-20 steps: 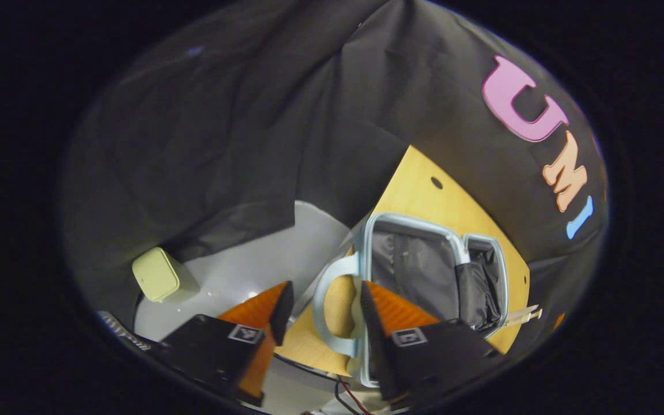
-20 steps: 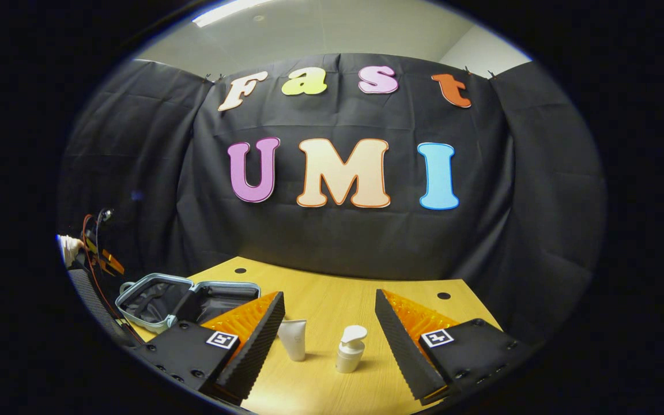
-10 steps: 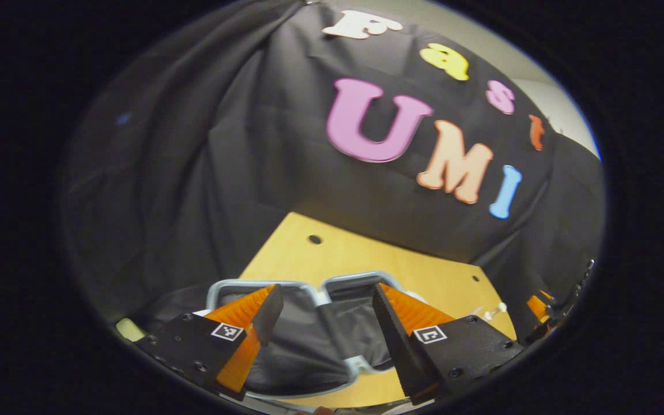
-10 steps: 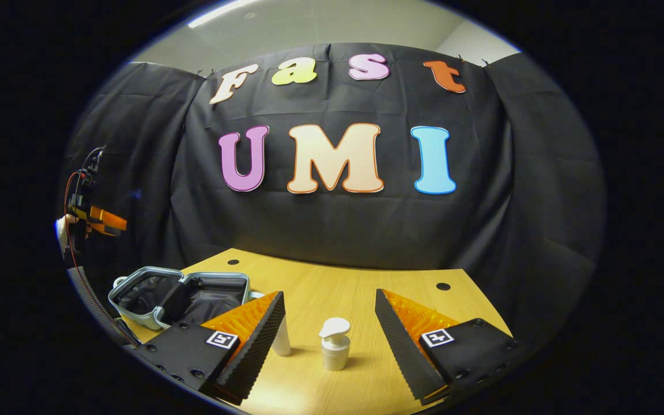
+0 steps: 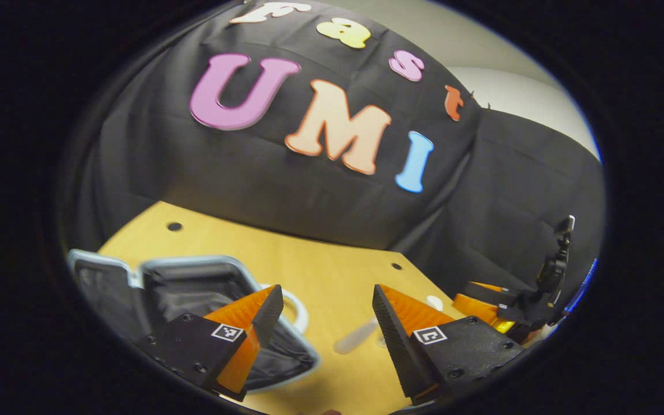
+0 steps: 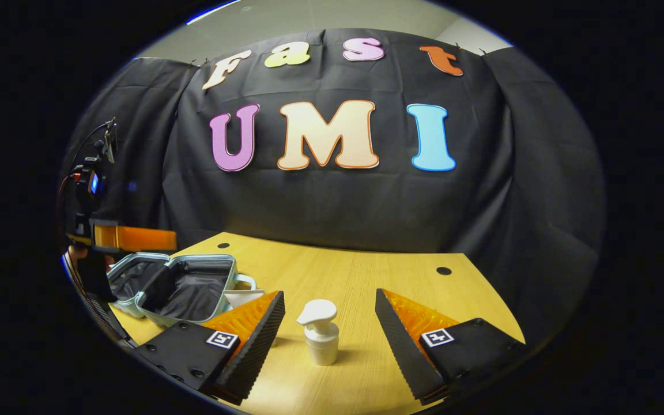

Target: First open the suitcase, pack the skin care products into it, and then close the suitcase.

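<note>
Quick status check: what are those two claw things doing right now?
Both grippers open: left, right. Suitcase lies open on table. Pump bottle upright between right fingers, untouched. Nothing blocking.

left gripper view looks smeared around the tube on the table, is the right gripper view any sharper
In the left gripper view, the tube is a soft pale streak and the suitcase rim is blurred, as from motion. In the right gripper view, the pump bottle is crisp between the open right gripper and throws a soft shadow; the table edge bows from fisheye.
</note>
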`<state>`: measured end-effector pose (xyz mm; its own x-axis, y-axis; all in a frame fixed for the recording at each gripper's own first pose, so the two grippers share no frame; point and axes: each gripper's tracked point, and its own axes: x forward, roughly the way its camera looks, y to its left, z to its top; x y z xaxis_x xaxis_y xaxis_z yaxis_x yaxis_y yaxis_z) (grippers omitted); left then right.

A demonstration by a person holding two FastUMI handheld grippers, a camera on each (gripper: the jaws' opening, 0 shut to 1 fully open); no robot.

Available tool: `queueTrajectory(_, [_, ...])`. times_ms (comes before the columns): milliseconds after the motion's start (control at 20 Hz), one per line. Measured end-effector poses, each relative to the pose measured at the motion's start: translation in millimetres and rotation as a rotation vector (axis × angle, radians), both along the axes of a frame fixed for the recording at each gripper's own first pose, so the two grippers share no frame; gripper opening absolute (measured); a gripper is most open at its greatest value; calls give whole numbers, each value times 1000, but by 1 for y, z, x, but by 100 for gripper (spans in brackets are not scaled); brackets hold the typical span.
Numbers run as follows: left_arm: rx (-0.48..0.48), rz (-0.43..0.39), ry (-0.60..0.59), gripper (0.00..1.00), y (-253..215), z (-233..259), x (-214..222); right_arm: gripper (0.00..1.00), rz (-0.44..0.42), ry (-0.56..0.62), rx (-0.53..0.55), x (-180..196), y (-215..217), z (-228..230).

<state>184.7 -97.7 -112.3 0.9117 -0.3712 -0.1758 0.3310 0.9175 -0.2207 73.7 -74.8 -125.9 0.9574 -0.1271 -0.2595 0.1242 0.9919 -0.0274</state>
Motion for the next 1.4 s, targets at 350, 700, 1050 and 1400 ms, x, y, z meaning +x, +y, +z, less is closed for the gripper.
queueTrajectory(350, [25,-117,91,91,-73,-81,29,99,14,83,4,15,0,-64])
queueTrajectory(700, [69,-41,166,88,-78,-133,48,99,23,159,6,22,-6,-110])
queueTrajectory(1050, [142,18,239,63,-75,-172,62,99,39,238,30,26,-10,-144])
queueTrajectory(1400, [85,43,212,36,-65,-151,59,77,48,246,47,31,-10,-156])
